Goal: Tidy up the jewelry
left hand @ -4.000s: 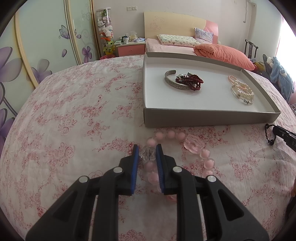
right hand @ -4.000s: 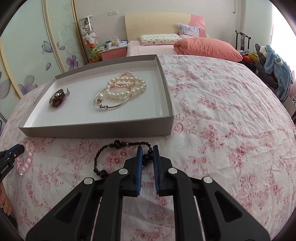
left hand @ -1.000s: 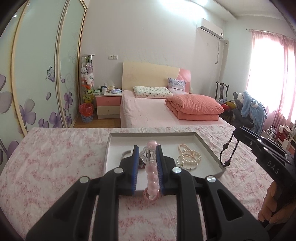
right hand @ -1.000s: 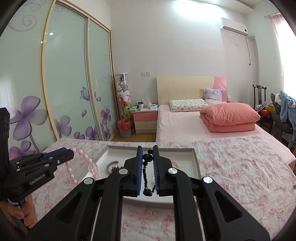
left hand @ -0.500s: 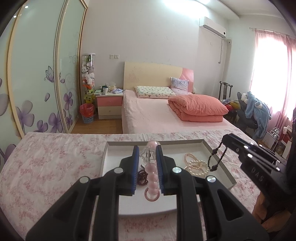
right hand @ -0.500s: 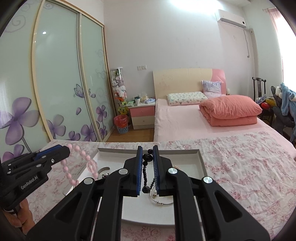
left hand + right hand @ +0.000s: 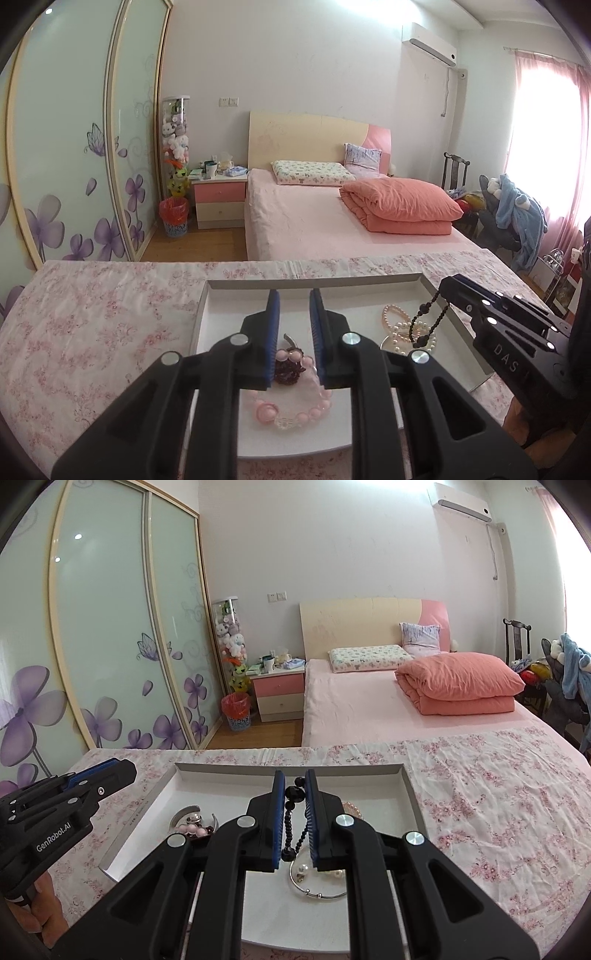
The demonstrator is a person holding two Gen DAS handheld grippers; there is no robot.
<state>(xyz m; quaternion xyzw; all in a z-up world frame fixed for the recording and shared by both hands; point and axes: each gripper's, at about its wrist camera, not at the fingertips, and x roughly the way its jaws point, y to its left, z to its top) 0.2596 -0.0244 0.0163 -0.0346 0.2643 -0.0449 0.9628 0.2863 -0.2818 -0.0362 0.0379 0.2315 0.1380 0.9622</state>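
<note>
The pink bead bracelet [image 7: 317, 406] lies in the grey tray [image 7: 236, 284], partly over a dark red bracelet [image 7: 288, 373]. My left gripper [image 7: 294, 295] hovers above it, open by a narrow gap with nothing between the blue pads. In the right wrist view the left gripper [image 7: 125, 770] is over the tray's left rim, with pink beads [image 7: 188, 828] below by a silver cuff [image 7: 183, 812]. My right gripper [image 7: 294, 779] is shut on a black bead bracelet [image 7: 286, 834], which dangles over the tray [image 7: 288, 766]. From the left, the right gripper [image 7: 445, 284] and its black beads [image 7: 428, 321] hang above the pearl bracelets [image 7: 395, 325].
A thin silver bangle [image 7: 317, 890] lies in the tray under the right gripper. The tray rests on a pink flowered cloth [image 7: 498, 794]. A person's hands [image 7: 40, 897] hold the gripper handles. Beyond are a bed [image 7: 314, 221], a nightstand [image 7: 219, 195] and sliding wardrobe doors [image 7: 92, 627].
Both grippers came forward and lower over the tray. The pink bracelet left the left jaws and now lies in the tray. The black bracelet still hangs from the right gripper.
</note>
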